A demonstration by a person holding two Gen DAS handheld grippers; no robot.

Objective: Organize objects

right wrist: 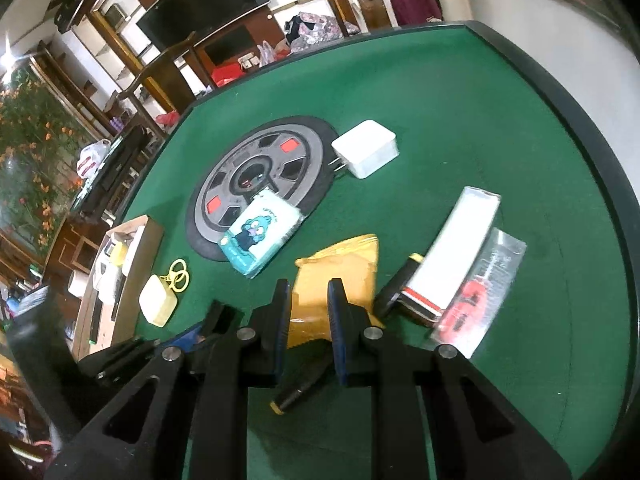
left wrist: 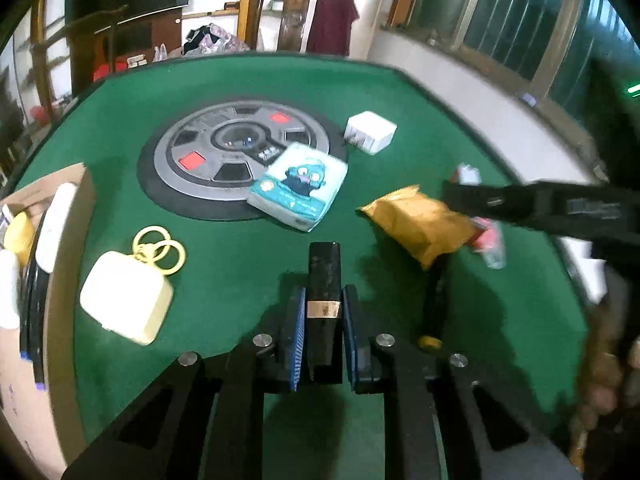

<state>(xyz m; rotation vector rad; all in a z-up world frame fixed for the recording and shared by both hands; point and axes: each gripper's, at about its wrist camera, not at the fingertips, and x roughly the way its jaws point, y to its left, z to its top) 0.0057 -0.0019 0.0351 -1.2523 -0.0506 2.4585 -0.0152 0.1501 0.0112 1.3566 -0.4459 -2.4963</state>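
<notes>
My left gripper [left wrist: 323, 308] is shut on a black tube with a gold band [left wrist: 324, 280], held above the green table [left wrist: 240, 264]. My right gripper [right wrist: 308, 292] is open, its jaws astride the near end of a yellow packet [right wrist: 340, 264], also in the left wrist view [left wrist: 416, 220]. A cardboard box [left wrist: 76, 200] holding several items stands at the left edge; it also shows in the right wrist view [right wrist: 136, 256]. A cream case with yellow rings [left wrist: 128, 296] lies beside it. A blue cartoon tissue pack [left wrist: 300, 184] rests on the grey centre disc [left wrist: 208, 152].
A white charger [right wrist: 366, 148] lies past the disc. A white flat box [right wrist: 456, 240], a clear packet with a red item [right wrist: 476, 300] and a black pen with a yellow tip [right wrist: 300, 388] lie at the right. The table's raised rim [right wrist: 580, 128] curves behind.
</notes>
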